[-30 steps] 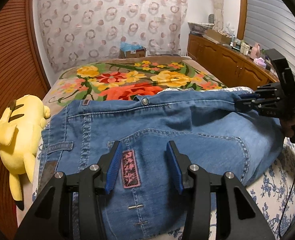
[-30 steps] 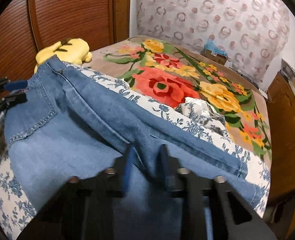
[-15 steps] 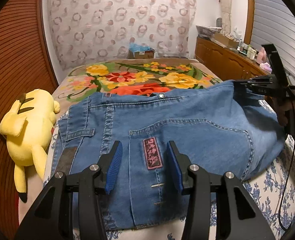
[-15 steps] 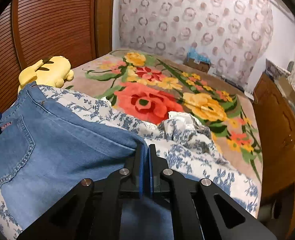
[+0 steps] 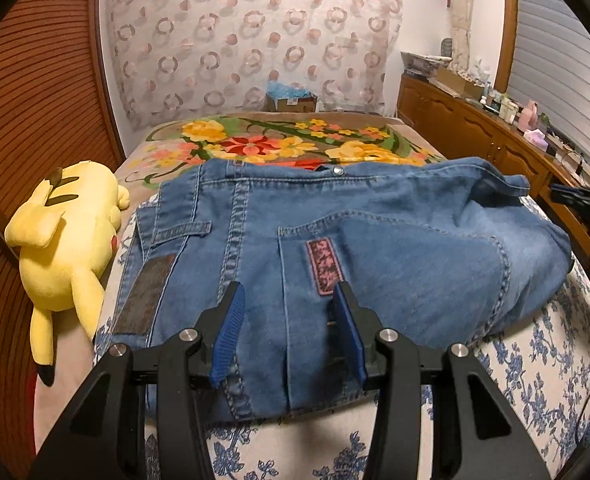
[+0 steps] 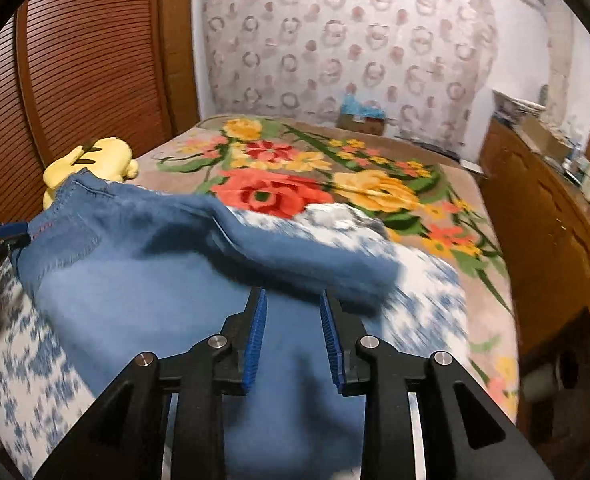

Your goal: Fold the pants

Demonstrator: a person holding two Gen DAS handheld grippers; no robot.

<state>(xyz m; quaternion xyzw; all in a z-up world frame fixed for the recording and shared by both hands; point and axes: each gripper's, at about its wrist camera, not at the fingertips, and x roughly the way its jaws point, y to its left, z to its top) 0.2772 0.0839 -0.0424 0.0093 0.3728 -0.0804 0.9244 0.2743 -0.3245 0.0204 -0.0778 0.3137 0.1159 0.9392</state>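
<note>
Only the left wrist view shows the pink patch [image 5: 323, 266] on the one pair of pants [image 5: 375, 240], mid-frame on the bed [image 5: 535, 360]. One yellow plush [image 5: 67, 232] sits left. Left tongs [image 5: 291, 328] stand apart; right tongs [image 6: 293, 332] are opening, both gripping nothing.

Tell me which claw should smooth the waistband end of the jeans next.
Probably left. The left claw hangs open right over the jeans near the waistband. The right claw, its jaws opening with nothing between them, is at the other end.

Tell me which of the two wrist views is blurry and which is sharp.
Right wrist view: motion blur smears the blue floral sheet and the jeans edge; its right gripper stays crisp. Left wrist view: sharp, jeans stitching legible, with fisheye bending at the edges.
</note>
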